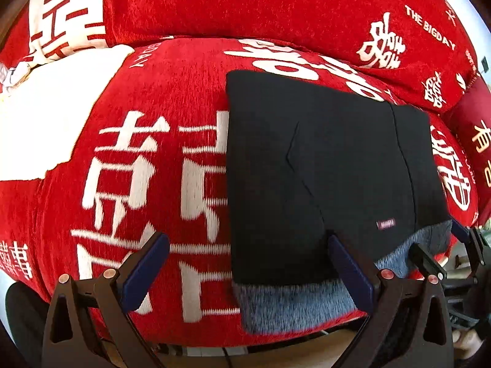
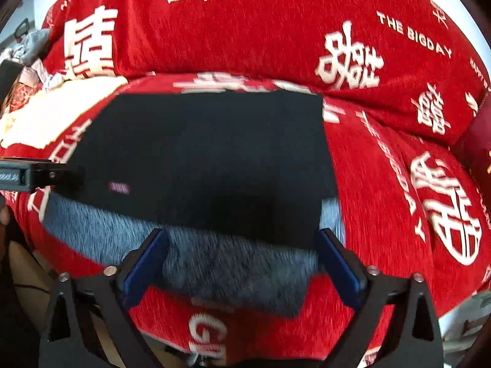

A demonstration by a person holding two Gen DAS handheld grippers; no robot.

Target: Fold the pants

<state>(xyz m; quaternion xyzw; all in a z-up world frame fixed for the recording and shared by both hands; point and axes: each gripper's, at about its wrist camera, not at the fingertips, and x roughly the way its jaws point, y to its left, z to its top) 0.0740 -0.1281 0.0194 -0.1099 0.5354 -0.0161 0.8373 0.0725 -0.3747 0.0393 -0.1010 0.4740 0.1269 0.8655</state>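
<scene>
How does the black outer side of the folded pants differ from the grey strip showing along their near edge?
The black outer side is smooth and dark, with a small label; the grey strip is fuzzy, pale and unlabelled. The black side covers most of the folded pants; the grey strip is only a narrow band poking out nearest the grippers. Both lie flat on the red sofa cover, part of one garment.
</scene>
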